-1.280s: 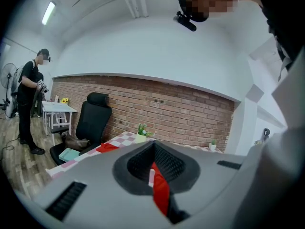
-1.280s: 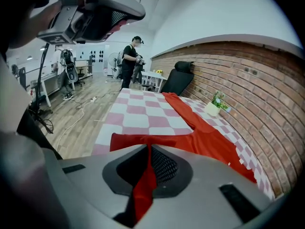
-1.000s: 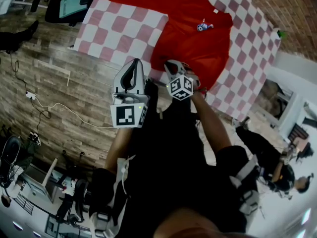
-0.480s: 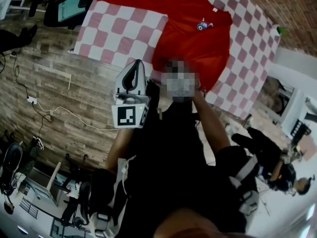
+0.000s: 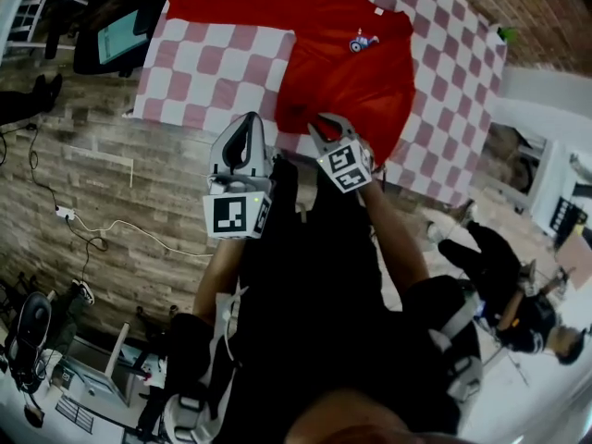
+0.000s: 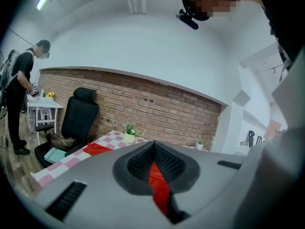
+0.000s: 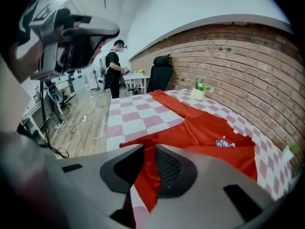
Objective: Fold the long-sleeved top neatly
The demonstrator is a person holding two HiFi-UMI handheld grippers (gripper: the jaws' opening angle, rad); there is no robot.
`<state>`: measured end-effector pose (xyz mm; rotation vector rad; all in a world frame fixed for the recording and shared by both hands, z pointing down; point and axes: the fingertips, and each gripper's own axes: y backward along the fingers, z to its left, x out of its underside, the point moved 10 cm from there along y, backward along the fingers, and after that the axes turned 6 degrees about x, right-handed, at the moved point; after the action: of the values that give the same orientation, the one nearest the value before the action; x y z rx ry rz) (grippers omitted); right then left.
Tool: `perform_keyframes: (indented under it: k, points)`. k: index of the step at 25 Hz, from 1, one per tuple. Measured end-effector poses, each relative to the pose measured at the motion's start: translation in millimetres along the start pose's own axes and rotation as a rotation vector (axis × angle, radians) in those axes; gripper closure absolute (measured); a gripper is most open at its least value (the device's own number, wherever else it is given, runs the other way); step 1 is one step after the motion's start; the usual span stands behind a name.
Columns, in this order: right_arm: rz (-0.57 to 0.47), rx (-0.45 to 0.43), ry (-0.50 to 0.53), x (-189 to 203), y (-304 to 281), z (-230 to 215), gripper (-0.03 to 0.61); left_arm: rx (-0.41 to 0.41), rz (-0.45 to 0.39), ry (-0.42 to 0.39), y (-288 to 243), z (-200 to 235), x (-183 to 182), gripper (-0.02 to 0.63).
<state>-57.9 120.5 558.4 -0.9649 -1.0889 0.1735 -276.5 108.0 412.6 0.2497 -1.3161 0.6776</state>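
Just opened at the right gripper: jaws apart, nothing pinched, lifted off the near hem. Red top spread flat on the checked table, upper middle of frame. Shut tight and empty at the left gripper. Looks like one fold released.

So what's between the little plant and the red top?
Just bare pink-and-white checked tablecloth; nothing else sits between the little plant and the red top. The right gripper view shows it best.
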Motion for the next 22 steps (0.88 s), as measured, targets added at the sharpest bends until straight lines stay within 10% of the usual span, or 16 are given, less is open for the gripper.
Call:
perform_keyframes:
  k: [10,22]
  points:
    - [-0.307,0.135,-0.246,-48,93,-37,0.571,0.0,-0.048,-0.043,6,-33,-19,0.615]
    - [-0.467,0.087,-0.234,-98,159,-66,0.571,-0.164,-0.057,-0.053,15,-64,-37,0.614]
